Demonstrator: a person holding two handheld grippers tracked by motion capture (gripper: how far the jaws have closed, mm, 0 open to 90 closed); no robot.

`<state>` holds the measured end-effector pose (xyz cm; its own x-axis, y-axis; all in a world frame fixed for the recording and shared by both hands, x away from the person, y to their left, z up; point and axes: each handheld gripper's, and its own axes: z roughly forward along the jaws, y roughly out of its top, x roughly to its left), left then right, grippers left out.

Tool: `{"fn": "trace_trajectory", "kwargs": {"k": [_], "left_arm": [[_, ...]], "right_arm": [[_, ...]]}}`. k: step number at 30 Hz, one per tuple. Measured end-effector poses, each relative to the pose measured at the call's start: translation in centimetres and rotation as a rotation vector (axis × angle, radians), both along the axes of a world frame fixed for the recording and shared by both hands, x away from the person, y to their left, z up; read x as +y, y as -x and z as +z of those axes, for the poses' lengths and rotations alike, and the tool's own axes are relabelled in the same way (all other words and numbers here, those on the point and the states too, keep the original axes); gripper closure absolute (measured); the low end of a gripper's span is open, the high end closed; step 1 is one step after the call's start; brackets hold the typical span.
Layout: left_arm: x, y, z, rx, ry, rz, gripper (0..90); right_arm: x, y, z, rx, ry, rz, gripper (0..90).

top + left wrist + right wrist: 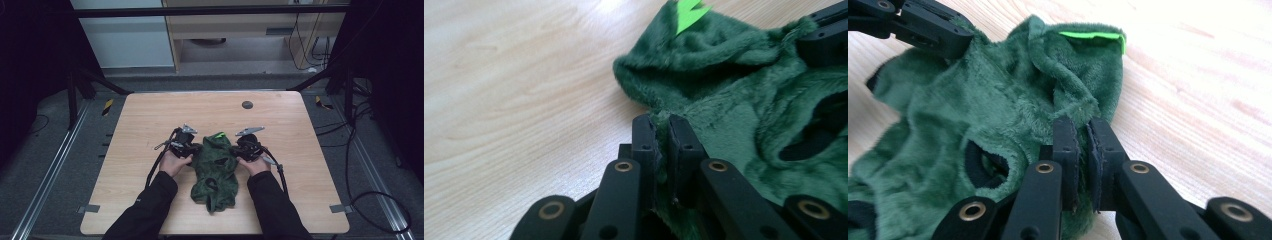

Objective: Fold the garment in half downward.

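Note:
A dark green plush garment (216, 172) with a bright green tag (219, 136) lies crumpled on the wooden table (150, 120), between the two hands. My left gripper (196, 148) pinches its left edge; in the left gripper view the jaws (663, 131) stand nearly together with a fold of green plush (734, 100) squeezed between the pads. My right gripper (235, 150) clamps the right edge; its jaws (1083, 132) hold a thin fold of the plush (998, 100) the same way. Each gripper view also catches the other gripper's black fingers at the top edge.
A small dark round disc (247, 104) sits near the table's far edge. Black cables trail from both grippers over the tabletop. Bare wood surrounds the garment on all sides. Metal frame legs and floor cables stand beyond the table.

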<state>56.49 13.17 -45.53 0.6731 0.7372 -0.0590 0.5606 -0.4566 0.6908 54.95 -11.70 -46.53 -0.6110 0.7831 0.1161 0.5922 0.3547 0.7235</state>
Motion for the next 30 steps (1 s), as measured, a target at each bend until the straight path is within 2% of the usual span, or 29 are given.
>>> {"fn": "trace_trajectory", "kwargs": {"k": [10, 19, 30], "left_arm": [[0.4, 2.3, 2.3, -0.055, 0.014, -0.036, 83.5], [0.8, 4.5, 3.7, -0.085, 0.021, -0.061, 83.5], [1.1, 6.7, 4.2, -0.101, 0.020, -0.084, 83.4]], "right_arm": [[-0.2, 2.0, 2.4, -0.091, -0.039, 0.052, 83.0], [-0.5, 3.7, 3.5, -0.146, -0.059, 0.088, 82.9], [-0.9, 4.9, 3.3, -0.163, -0.061, 0.118, 82.8]]}}
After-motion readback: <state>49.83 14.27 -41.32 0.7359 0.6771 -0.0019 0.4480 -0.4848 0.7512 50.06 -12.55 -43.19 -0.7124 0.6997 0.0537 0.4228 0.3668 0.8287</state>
